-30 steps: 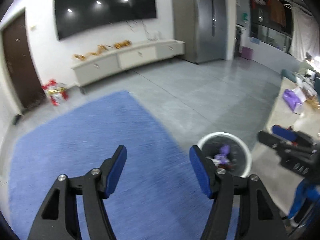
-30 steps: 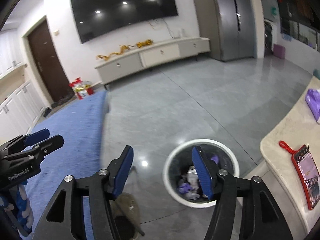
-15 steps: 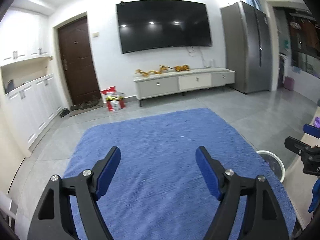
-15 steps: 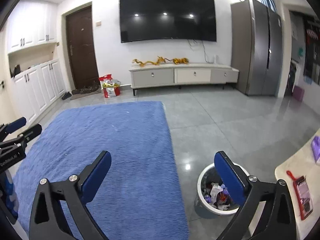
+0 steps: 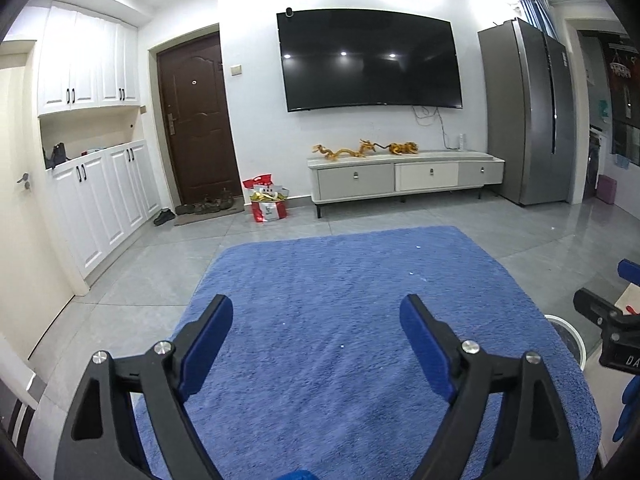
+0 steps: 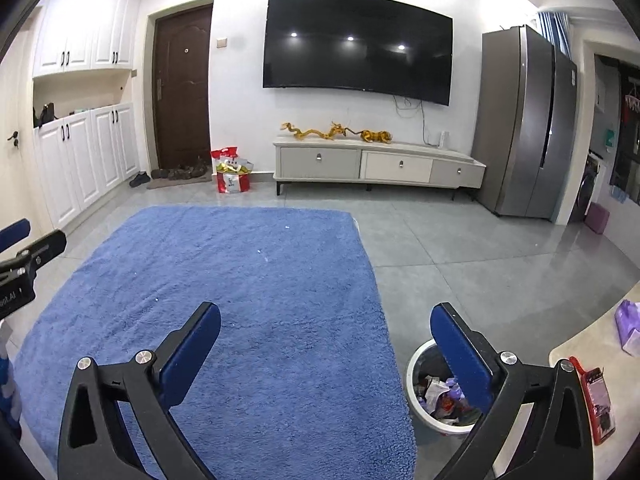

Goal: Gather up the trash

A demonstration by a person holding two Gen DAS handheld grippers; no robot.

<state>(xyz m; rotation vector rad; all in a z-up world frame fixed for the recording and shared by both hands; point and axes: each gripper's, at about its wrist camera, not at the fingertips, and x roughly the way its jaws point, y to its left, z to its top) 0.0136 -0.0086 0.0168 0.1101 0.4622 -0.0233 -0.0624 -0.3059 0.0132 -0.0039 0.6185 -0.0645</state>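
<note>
1. One trash bin, a white-rimmed round pail, stands on the grey tile floor just beside the right edge of the blue rug. Crumpled wrappers and paper scraps lie inside it; their number cannot be told.
2. The right gripper hangs above the rug's near right part, jaws spread wide with nothing between them; its right finger overlaps the bin's rim in the picture.
3. The left gripper hangs over the rug to the left of the bin, jaws likewise spread wide and holding nothing.
4. A few tiny white specks dot the rug, about four or five visible; what they are is too small to tell.
5. One beige counter lies just right of the bin, carrying one red-cased phone and one purple packet.
6. Beyond the rug from the bin: one wall television, one low media cabinet with three drawers and golden dragon figurines, one red gift bag, one brown door, one steel refrigerator.
7. The right wrist view shows the bin's contents and the counter items; the left wrist view shows only a sliver of the bin's rim, partly behind the other gripper.
</note>
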